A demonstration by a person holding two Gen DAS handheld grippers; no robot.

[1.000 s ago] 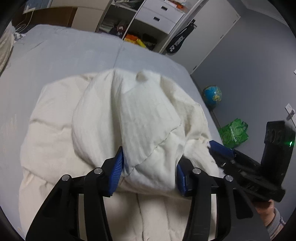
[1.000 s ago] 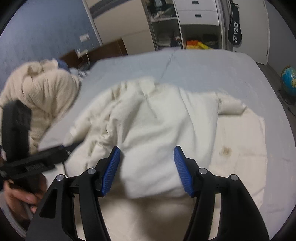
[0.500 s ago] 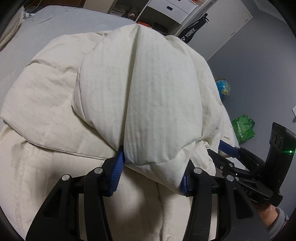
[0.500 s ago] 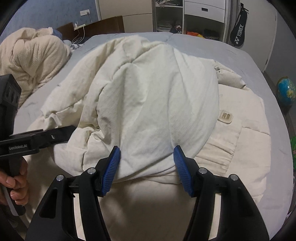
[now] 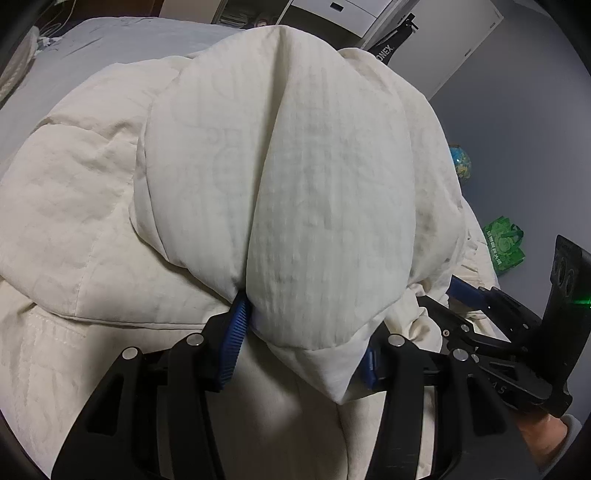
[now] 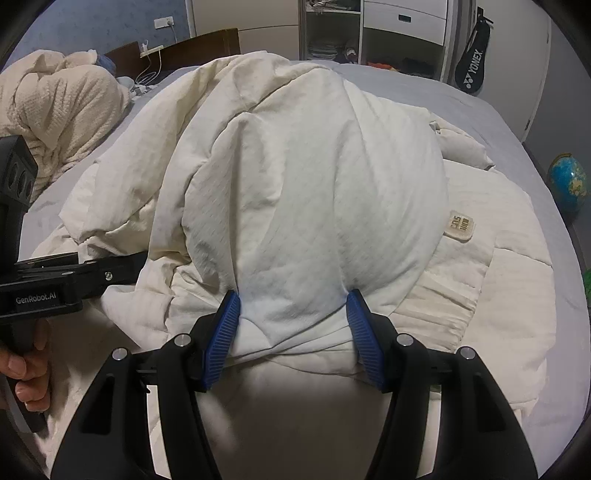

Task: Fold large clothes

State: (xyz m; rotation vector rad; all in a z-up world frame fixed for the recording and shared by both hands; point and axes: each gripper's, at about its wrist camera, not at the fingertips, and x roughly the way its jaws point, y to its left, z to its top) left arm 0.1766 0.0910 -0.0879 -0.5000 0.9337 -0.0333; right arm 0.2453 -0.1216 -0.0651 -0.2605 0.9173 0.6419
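the grey bed (image 6: 491,122) carries a cream quilted garment (image 6: 303,173), spread over most of it with its near part lifted into a bulging fold. a beige blanket (image 6: 55,107) is heaped at the far left of the bed. the open shelf unit (image 6: 332,33) beyond holds stacked clothes. the left gripper (image 5: 301,328) is clenched on a bunch of the garment, fabric filling the gap between its blue pads. the right gripper (image 6: 293,321) grips the garment's neighbouring bunch the same way.
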